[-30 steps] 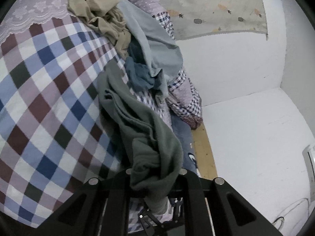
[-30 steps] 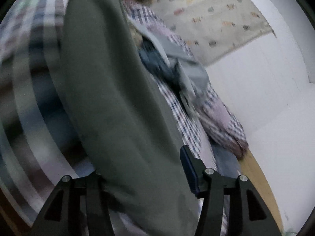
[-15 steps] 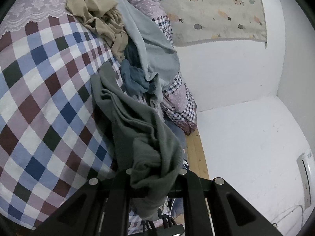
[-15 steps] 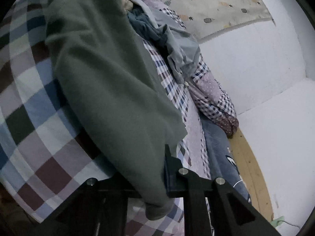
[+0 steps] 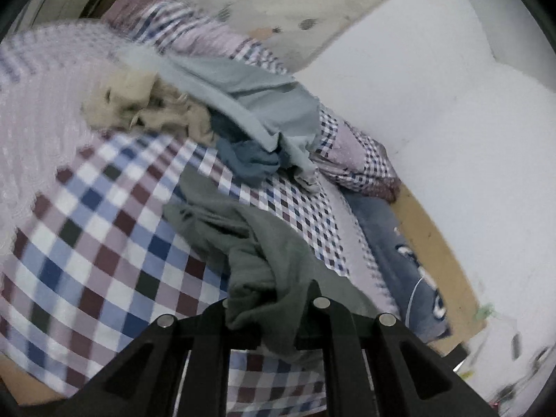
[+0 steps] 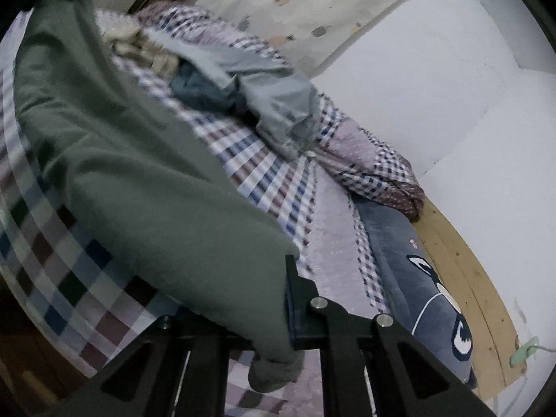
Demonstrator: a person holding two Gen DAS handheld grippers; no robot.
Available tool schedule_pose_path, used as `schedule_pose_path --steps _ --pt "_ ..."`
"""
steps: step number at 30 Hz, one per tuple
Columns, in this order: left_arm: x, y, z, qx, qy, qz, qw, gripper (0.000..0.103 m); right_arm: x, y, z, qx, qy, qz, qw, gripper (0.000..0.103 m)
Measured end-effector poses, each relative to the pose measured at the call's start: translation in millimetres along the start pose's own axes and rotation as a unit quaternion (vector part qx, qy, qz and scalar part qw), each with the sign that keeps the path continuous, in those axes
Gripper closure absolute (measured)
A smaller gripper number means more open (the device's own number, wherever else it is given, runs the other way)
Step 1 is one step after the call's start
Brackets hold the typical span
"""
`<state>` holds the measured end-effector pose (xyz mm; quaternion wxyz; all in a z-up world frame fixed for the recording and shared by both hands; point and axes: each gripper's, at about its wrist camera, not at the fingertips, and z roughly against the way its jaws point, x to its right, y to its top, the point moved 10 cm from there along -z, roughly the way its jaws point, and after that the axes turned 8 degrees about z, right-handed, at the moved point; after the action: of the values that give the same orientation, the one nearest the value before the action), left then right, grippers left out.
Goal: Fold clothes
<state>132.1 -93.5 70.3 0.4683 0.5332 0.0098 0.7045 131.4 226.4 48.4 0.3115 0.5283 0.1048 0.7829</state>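
Both grippers grasp the green garment [image 5: 250,243]. The left gripper [image 5: 269,307] is clenched on a bunched end near the camera, and the right gripper [image 6: 243,316] clamps a smoother edge [image 6: 139,160]. The cloth stretches over the checked bed [image 5: 87,236]. Farther off lies a pile: a beige garment [image 5: 139,107], a blue one [image 5: 250,160] and a grey one [image 5: 250,87].

Checked bedspread [image 5: 87,243], white wall [image 5: 434,104]
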Motion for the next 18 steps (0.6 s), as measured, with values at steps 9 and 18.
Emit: schedule_pose_path --steps 9,18 --pt "58 15 85 0.060 -0.062 -0.010 0.9962 0.093 64 37 74 0.051 -0.002 -0.035 0.998 0.095" --pt "69 45 108 0.053 -0.064 0.042 0.9956 0.093 95 74 78 0.043 0.124 -0.073 0.989 0.094"
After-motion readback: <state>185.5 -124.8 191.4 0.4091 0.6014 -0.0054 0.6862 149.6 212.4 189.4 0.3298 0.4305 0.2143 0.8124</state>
